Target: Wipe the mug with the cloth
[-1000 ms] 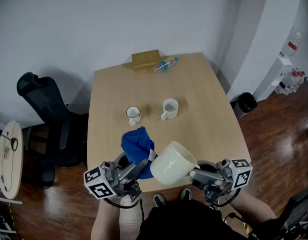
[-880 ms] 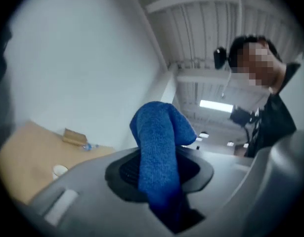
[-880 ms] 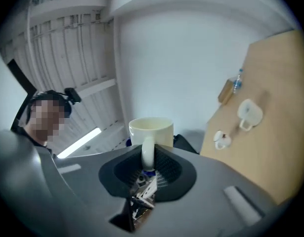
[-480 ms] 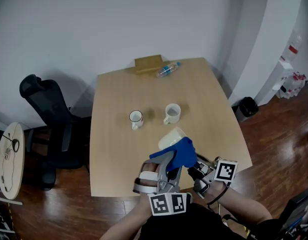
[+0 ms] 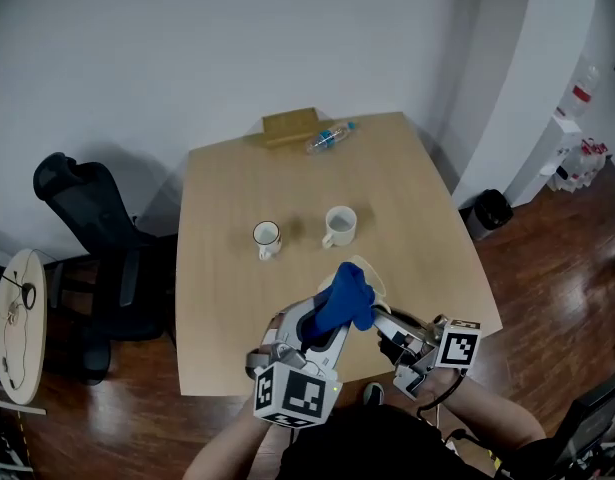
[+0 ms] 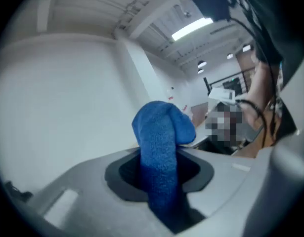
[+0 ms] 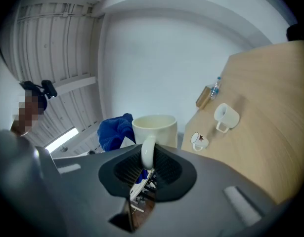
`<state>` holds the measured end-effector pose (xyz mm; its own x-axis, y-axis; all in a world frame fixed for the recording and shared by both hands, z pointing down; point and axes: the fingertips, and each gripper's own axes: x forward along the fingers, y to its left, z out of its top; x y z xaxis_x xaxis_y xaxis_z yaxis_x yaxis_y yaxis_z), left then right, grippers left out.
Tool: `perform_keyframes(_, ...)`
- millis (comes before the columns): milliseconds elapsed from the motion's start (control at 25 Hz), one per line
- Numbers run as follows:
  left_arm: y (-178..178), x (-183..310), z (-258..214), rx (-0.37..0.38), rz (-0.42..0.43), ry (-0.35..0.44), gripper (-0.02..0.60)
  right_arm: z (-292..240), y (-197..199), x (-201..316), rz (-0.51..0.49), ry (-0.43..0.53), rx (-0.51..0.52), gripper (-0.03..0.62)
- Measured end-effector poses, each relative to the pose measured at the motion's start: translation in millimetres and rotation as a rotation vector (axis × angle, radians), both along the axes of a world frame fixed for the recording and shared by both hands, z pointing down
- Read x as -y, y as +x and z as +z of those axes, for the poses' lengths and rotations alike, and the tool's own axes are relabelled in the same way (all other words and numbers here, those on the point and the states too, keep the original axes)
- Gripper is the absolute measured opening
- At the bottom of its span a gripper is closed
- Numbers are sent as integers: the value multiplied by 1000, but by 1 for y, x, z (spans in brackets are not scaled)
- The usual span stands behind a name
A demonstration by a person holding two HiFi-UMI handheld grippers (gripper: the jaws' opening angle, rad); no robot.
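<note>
We show the left claw (image 6: 160, 181) closed on the blue cloth (image 6: 159, 132). Its jaws stand part-way together with the fabric pinched between them, and a rounded wad stands up above them. The right claw (image 7: 148, 171) is closed almost fully on the handle (image 7: 148, 152) of the cream mug (image 7: 155, 127). It holds the mug clear of the worktop (image 5: 227, 318), mouth facing away from the claw. In the right gripper view the cloth sits just beside the mug's left wall, near the rim, and we cannot tell whether it touches. In the head view the two claws meet over the near edge of the worktop. There the wad of cloth overlaps most of the mug, so only a pale arc of rim shows behind the blue. The marker cube of each claw faces the camera at the bottom of that view. Farther out, near the middle of the worktop, stand a small marked mug (image 5: 266, 236) and a small plain mug (image 5: 339, 224), side by side but apart. At the far edge a plastic bottle (image 5: 330, 136) lies on its side just beside a wooden block (image 5: 290, 124). Beyond the worktop we note a black office chair (image 5: 82, 218) at the left and a dark bin (image 5: 492, 206) on the wooden floor at the right.
</note>
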<state>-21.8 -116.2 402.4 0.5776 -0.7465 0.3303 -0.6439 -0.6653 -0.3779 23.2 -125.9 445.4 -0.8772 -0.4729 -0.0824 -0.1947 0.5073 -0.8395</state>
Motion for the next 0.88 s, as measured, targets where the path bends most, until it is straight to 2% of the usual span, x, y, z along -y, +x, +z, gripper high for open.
perform_keyframes(80,-9,-2,-9,-109,99,-147,130,-8,4,-8,-52,70,-14,51)
perform_keyframes(160,-20,-4,-15,-175,186,-266,131,-14,5,-19,-114,131,-24,51)
perform_keyframes(320,-32,-18,-23,-309,363,-474,130,-19,4,-44,-247,170,8,54)
perform_keyframes(480,-34,-36,-39,-588,564,-689,132,-29,4,-73,-373,180,107,52)
perform_keyframes(560,-36,-42,-45,-731,632,-730,132,-36,4,-87,-427,189,151,52)
perform_keyframes(680,-38,-53,-57,-952,727,-753,132,-50,3,-103,-490,203,229,52)
perform_keyframes(880,-29,-78,-69,-1303,897,-782,132,-87,-1,-132,-615,210,480,49)
